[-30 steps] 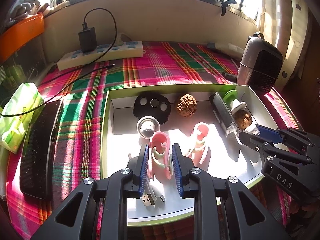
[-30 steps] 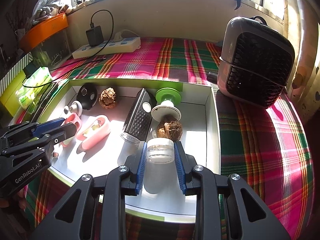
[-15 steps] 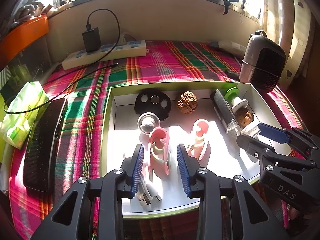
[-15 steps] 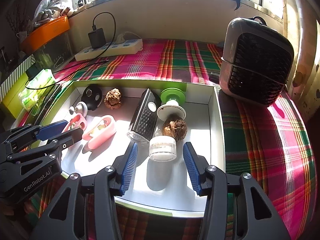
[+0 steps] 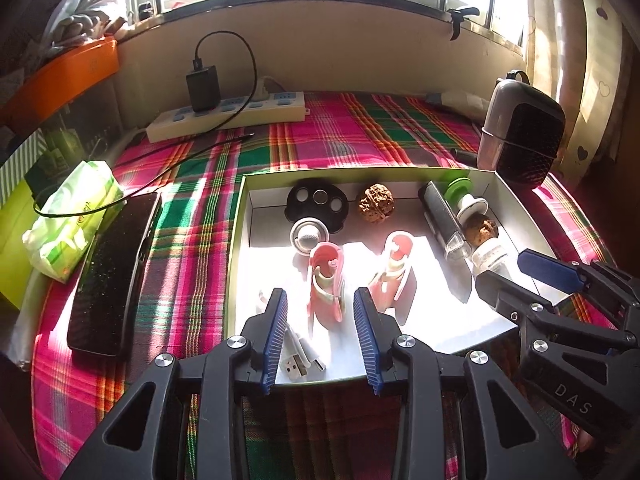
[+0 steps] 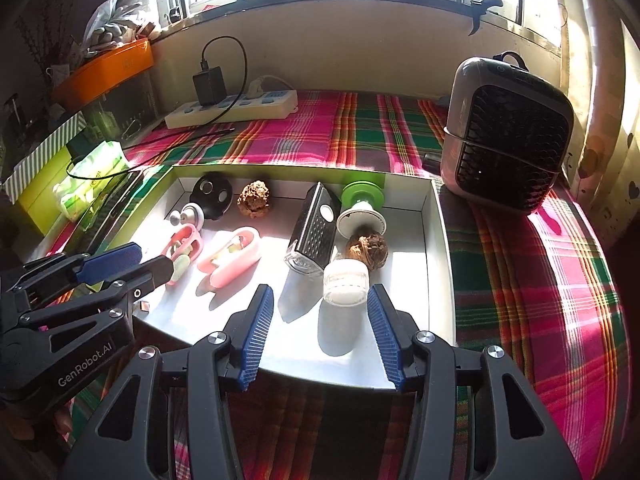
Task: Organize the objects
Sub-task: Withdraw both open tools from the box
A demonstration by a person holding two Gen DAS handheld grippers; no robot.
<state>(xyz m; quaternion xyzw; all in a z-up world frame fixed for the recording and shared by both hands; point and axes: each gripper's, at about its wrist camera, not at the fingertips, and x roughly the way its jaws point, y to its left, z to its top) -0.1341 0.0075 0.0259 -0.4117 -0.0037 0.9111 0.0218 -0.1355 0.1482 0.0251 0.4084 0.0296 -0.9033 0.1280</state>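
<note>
Two handheld grippers hover over the near edge of a shallow white tray (image 5: 240,240) with a green rim, set on a plaid-covered desk (image 5: 340,128) under a sunlit window; the tray holds the things being organized.

The left gripper (image 5: 320,332) has its blue-padded jaws parted to a middling width; a pink clip-like case (image 5: 326,280) stands on edge just beyond the pads, apart from both, with a white USB cable (image 5: 300,354) lying under them by the tray's near-left corner; a second pink case (image 5: 394,276) stands just to its right.

The right gripper (image 6: 320,332) stands wider; a small clear jar with a white lid (image 6: 346,282) sits upright between and just ahead of its pads, touching neither, near the tray's near-right corner; a black grater (image 6: 314,232), a brown walnut (image 6: 368,250) and a green-and-white spool (image 6: 362,210) crowd close behind it.

Both tools look to have let go, so the step in hand appears to be drawing clear; to do it well, I judge each should lift straight back along its own line with jaws kept apart, since the pink case balances on a narrow edge and a brushing pad could tip it; the jar is steadier, but a sideways nudge would knock it into the walnut.
</note>
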